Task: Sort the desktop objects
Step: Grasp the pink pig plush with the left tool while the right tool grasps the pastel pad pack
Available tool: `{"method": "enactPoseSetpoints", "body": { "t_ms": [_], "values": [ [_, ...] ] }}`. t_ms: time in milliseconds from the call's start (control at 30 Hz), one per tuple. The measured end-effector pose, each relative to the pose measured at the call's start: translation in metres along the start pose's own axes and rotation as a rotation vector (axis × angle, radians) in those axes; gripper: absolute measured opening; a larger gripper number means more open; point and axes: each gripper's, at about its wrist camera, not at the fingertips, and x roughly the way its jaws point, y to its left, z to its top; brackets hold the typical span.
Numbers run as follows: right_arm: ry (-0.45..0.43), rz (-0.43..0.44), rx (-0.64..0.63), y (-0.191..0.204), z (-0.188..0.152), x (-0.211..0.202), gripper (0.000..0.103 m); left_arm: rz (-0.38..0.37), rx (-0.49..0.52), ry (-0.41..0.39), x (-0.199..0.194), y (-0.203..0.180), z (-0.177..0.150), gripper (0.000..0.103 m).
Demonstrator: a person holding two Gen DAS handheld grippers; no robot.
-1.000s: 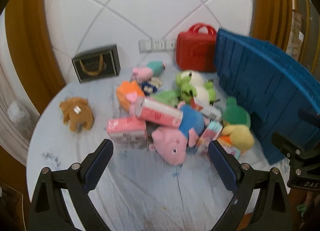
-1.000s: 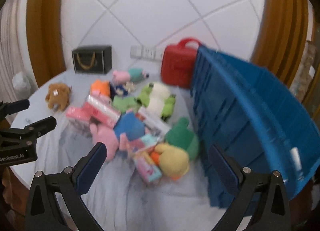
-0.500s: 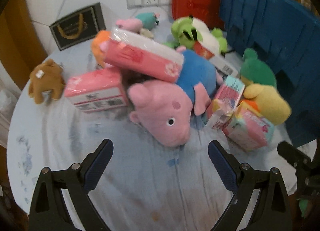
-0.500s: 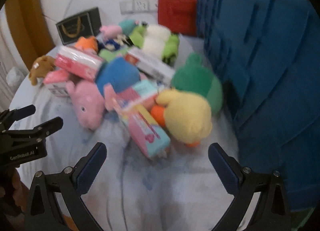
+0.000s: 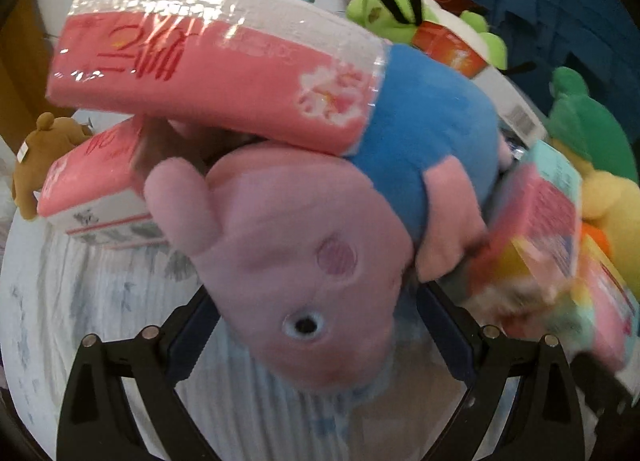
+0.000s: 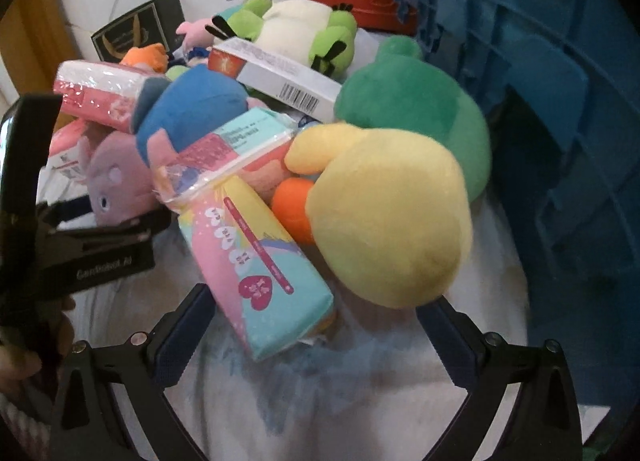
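We hold our left tongs (image 5: 316, 335) spread around the pink pig plush (image 5: 304, 245), right tongs (image 6: 316, 335) spread before the pastel pack (image 6: 256, 261); next, we judge, squeeze.

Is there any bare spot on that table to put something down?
Yes: bare cloth between the right tool and the yellow plush, and left of the pink pig plush. Toys and packs crowd the middle up to the blue crate.

A white, faintly streaked table (image 6: 360, 401) carries a heap of toys and packets. The pink pig plush (image 5: 304, 261) lies at its near edge, a brown bear (image 5: 44, 157) well off to the pig's left, a blue crate (image 6: 560, 121) standing far right.
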Motion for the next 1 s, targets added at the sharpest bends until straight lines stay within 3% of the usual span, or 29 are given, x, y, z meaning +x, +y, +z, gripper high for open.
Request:
{"method": "enactPoseSetpoints", "body": {
  "t_ms": [200,267,333,433,467,800,1000],
  "values": [
    [0.003,0.004,-0.014,0.003,0.005,0.008,0.101,-0.003,-0.038,0.026,0.015,0.005,0.010,0.097],
    [0.001,0.002,-0.027,0.006,0.006,0.009,0.097,0.018,-0.061,0.024,0.016,0.005,0.009,0.092],
    [-0.006,-0.004,-0.052,0.011,0.006,0.008,0.089,0.015,-0.079,0.005,0.011,0.009,0.006,0.078],
    [-0.004,0.027,-0.056,0.014,0.005,0.006,0.072,0.000,-0.100,-0.003,0.004,0.015,-0.001,0.073],
    [0.004,0.075,-0.047,0.015,0.003,0.006,0.052,0.002,-0.099,-0.004,0.000,0.017,-0.006,0.073],
    [-0.003,0.102,-0.087,0.040,-0.009,-0.002,0.052,0.067,-0.116,0.003,-0.042,0.046,-0.067,0.072],
    [-0.008,0.100,-0.070,0.040,-0.012,-0.004,0.059,0.049,-0.099,0.009,-0.054,0.041,-0.066,0.078]
  ]
}}
